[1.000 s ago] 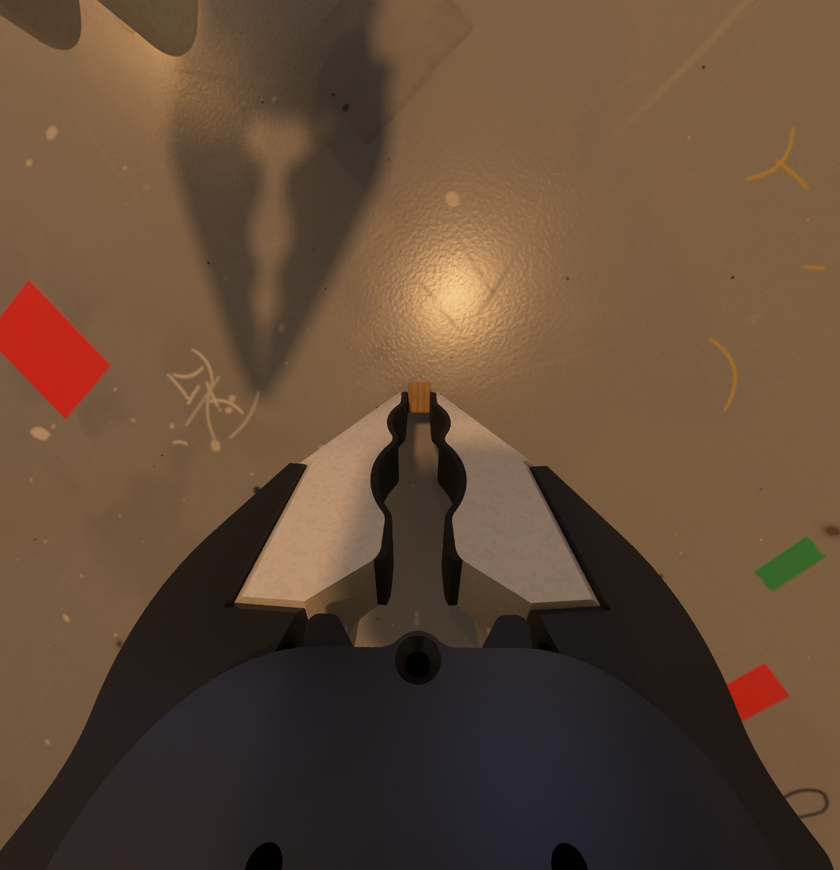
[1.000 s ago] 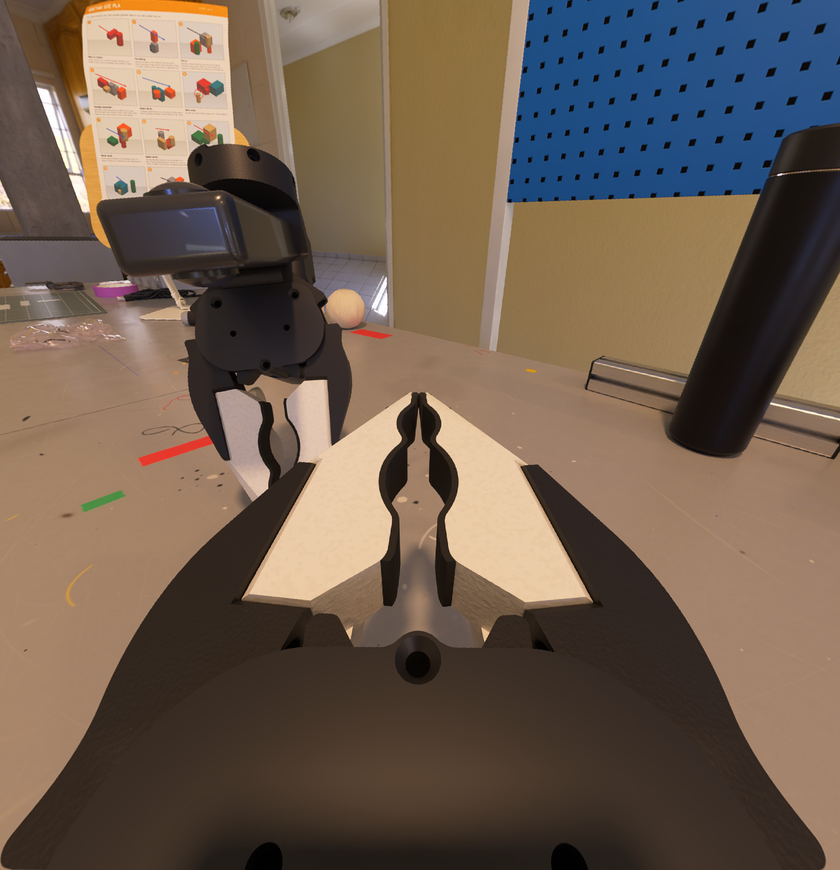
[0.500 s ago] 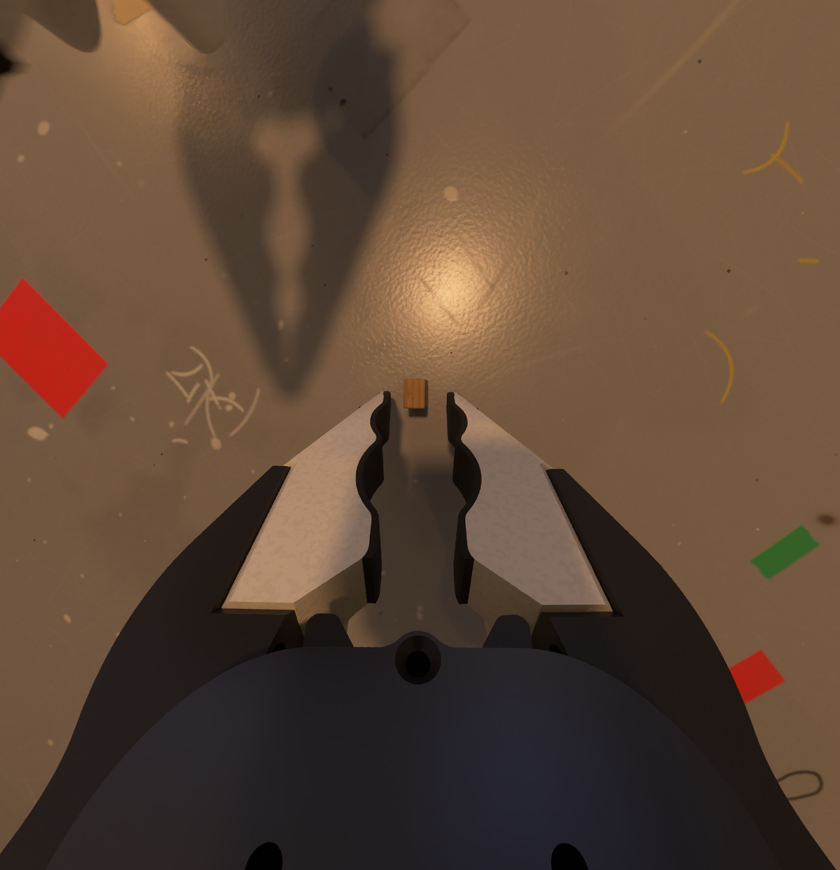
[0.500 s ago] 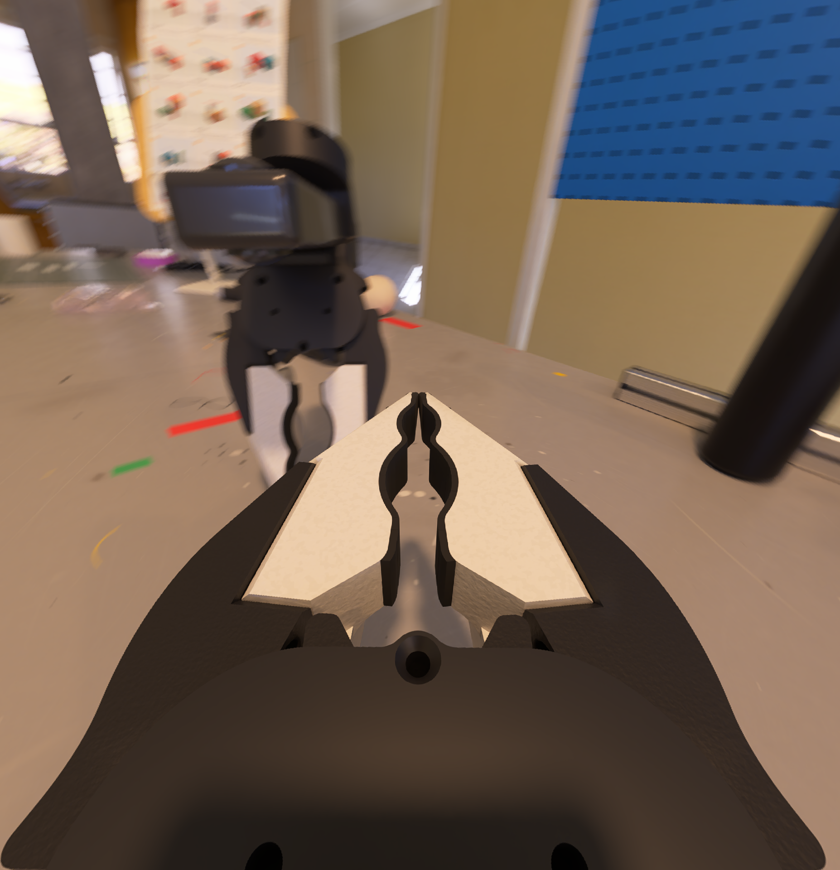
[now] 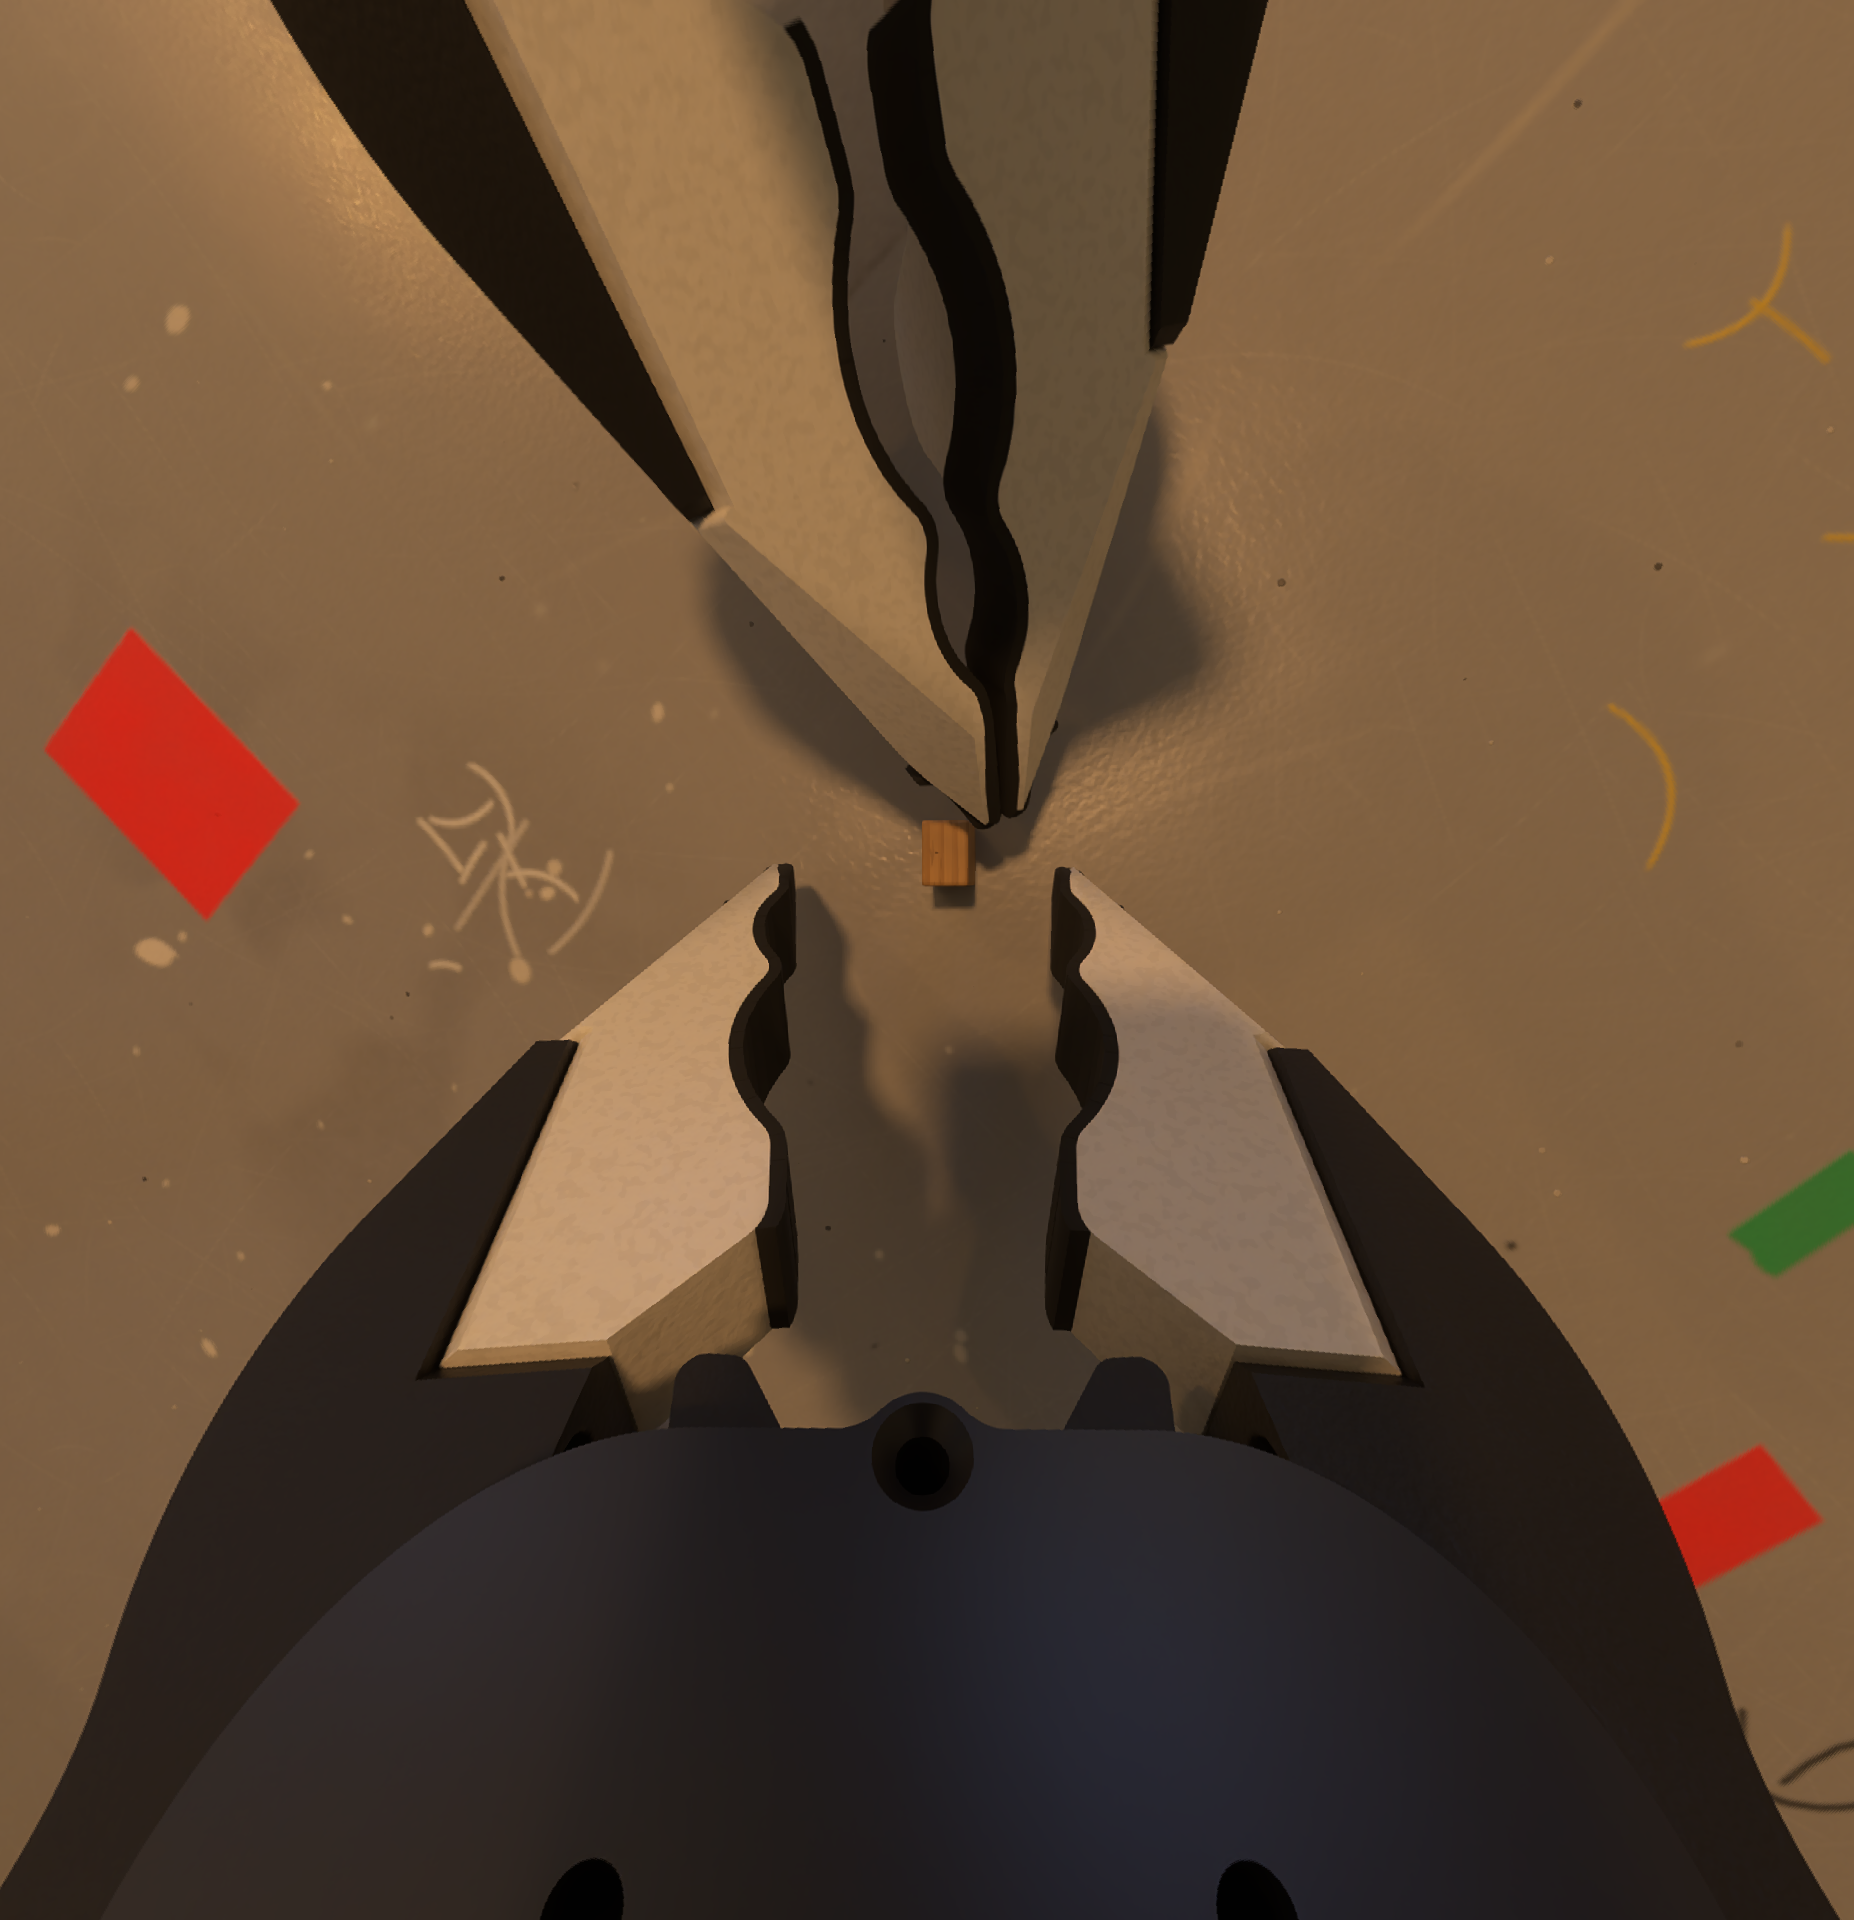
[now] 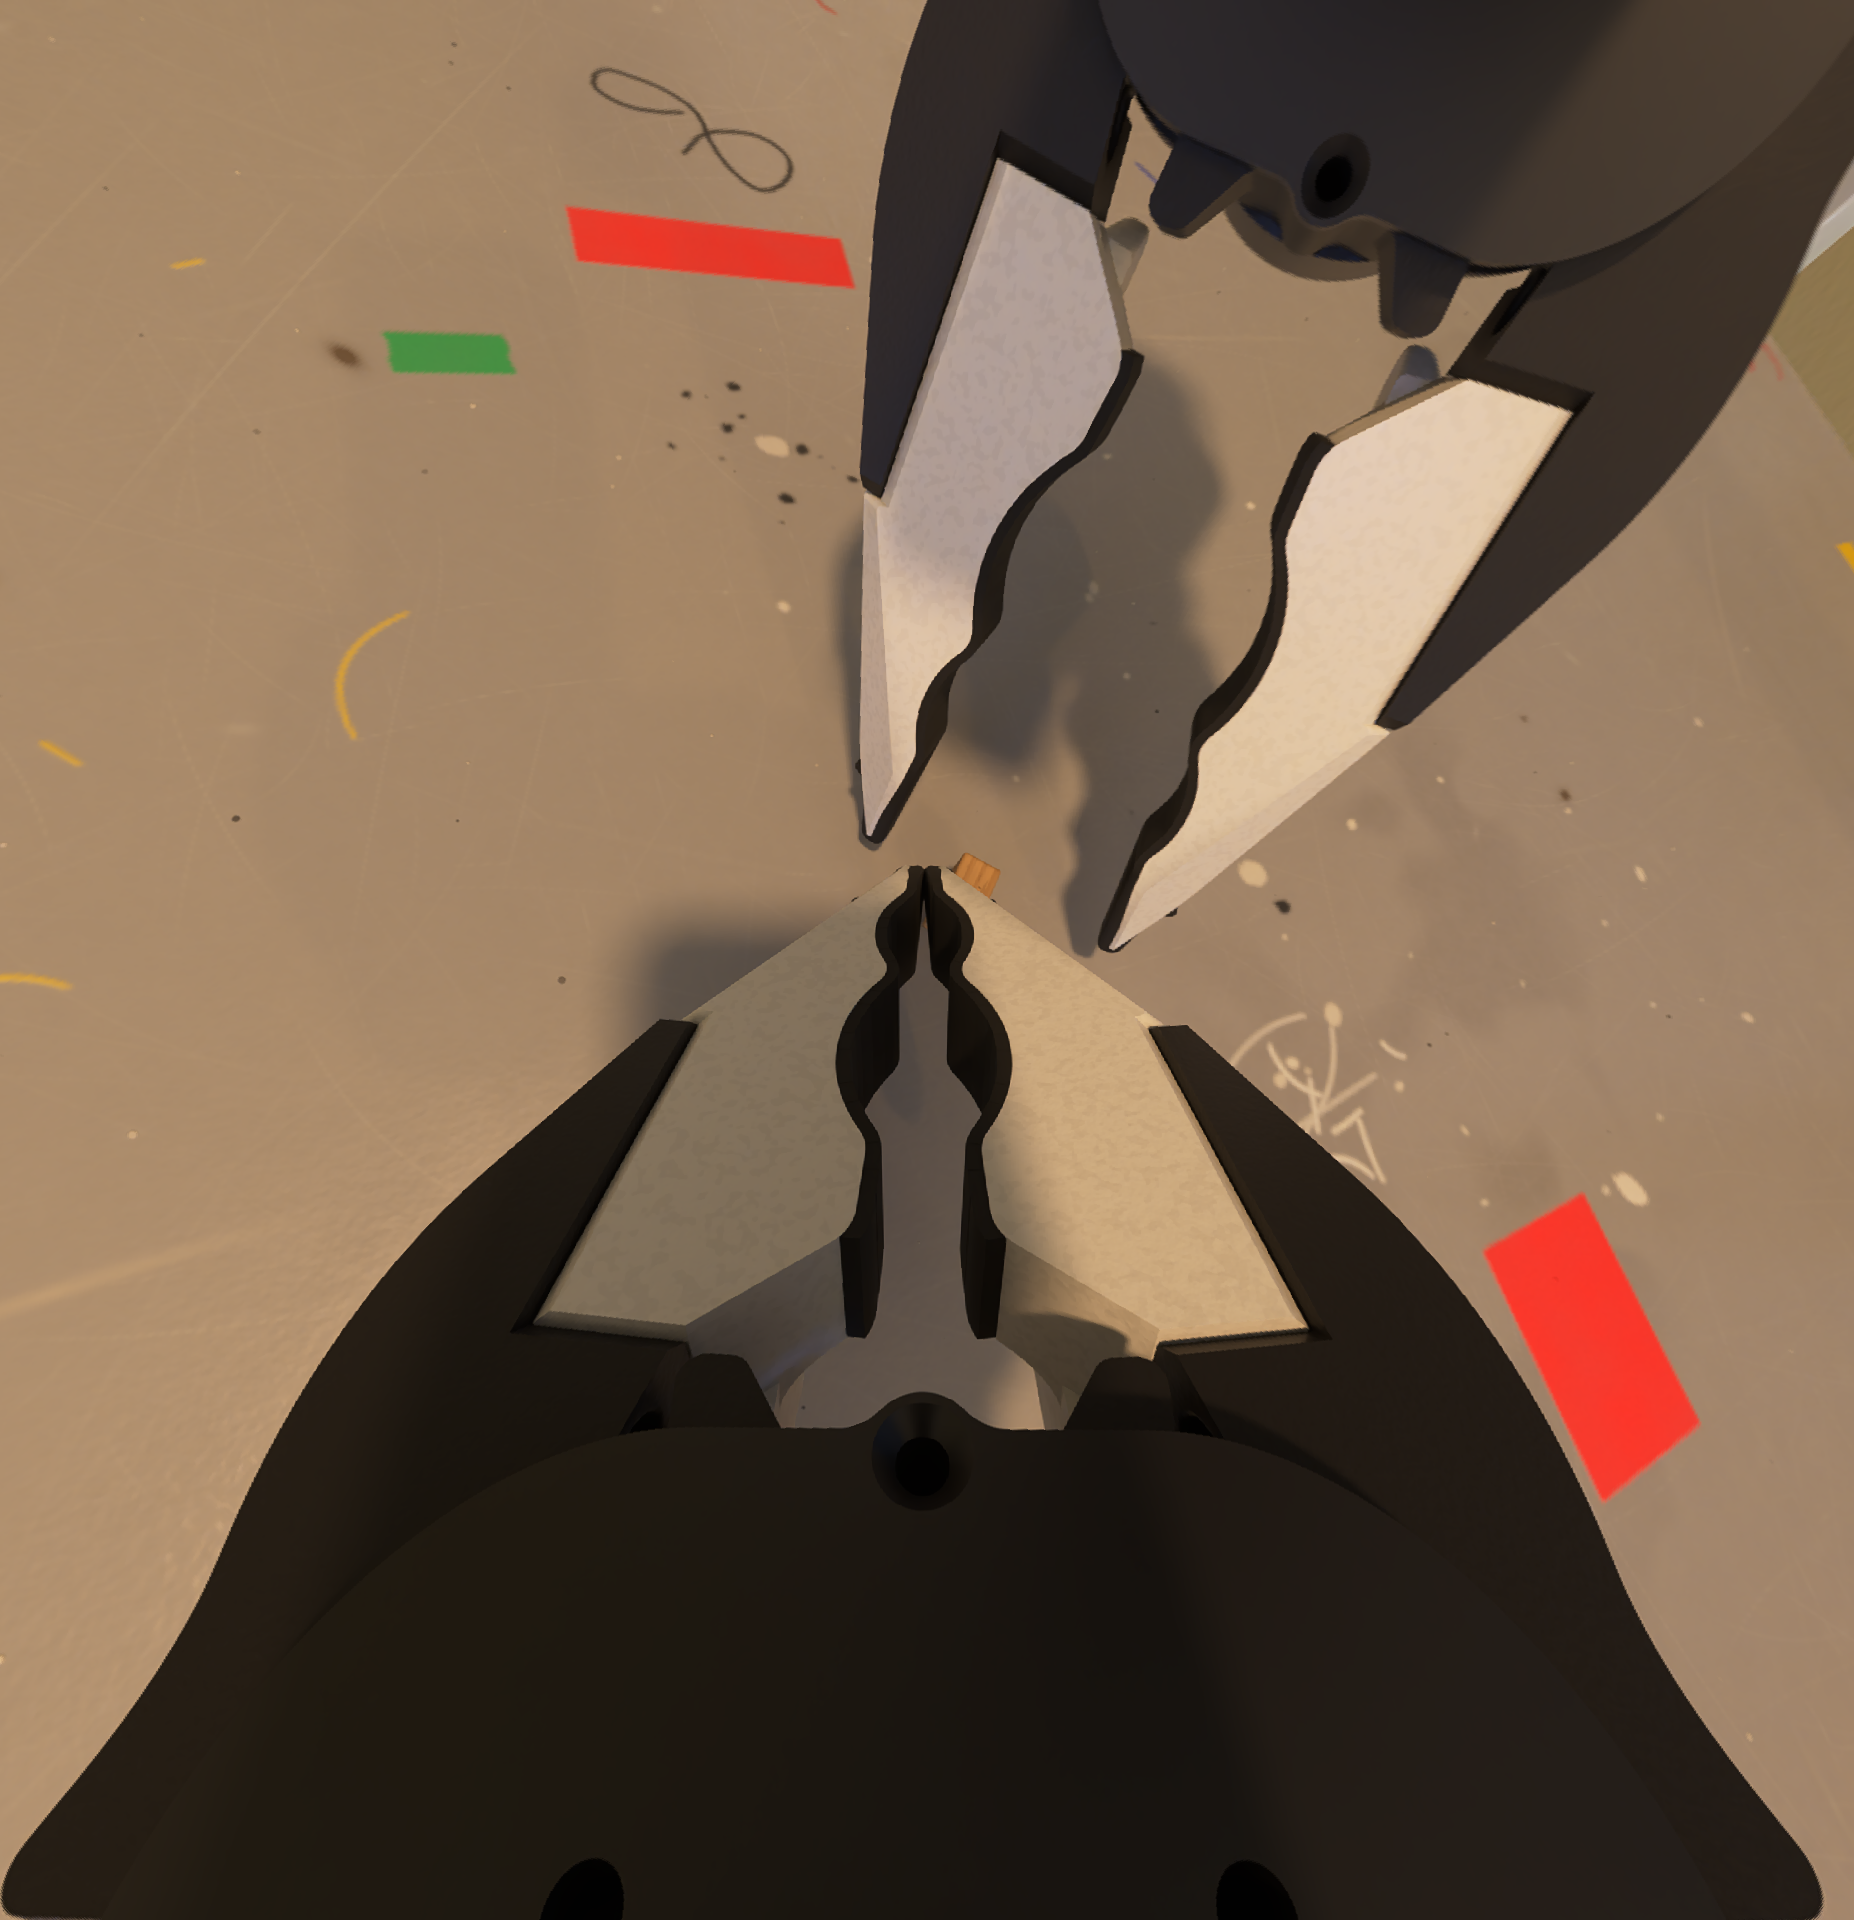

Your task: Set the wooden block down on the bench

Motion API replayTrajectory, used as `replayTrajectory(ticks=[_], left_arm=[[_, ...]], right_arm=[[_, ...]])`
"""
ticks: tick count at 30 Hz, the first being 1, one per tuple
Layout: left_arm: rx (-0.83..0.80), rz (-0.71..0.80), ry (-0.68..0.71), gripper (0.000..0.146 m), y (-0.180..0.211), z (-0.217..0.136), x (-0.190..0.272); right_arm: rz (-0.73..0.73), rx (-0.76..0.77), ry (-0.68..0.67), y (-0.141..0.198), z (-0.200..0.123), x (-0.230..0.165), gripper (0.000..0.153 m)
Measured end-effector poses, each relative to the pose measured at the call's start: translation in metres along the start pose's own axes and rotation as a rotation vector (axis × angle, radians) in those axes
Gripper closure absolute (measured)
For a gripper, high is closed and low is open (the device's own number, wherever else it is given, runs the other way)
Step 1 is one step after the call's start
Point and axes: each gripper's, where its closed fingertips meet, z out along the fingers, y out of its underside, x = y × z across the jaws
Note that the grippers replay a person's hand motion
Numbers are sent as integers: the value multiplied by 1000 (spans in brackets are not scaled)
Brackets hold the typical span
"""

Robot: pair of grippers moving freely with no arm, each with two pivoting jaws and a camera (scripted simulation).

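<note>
A small wooden block [image 5: 947,854] lies on the tan bench [image 5: 1422,727], free of both grippers. My left gripper [image 5: 921,883] is open, its fingertips standing either side of and just short of the block. My right gripper [image 5: 996,810] comes in from the top of the left wrist view, shut and empty, its tips right beside the block. In the right wrist view the right gripper [image 6: 921,878] is shut, and only a corner of the block [image 6: 977,871] shows past its tip. The open left gripper [image 6: 990,883] points down from above.
Flat tape marks lie on the bench: a red patch [image 5: 172,774] at the left, a green strip [image 5: 1808,1214] and a smaller red one [image 5: 1738,1512] at the right. Scribbles and paint specks mark the surface [image 5: 507,873].
My left gripper let go of the block and opened wide; the block now rests on the bench. My right gripper swung down from level to point at the bench, its tips next to the block.
</note>
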Motion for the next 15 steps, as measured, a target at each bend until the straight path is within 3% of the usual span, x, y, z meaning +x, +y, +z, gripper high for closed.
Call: replayTrajectory(ticks=[15], left_arm=[[-10,20,-3,94,-1,0,1]], right_arm=[[2,-108,-24,8,11,-5,153]])
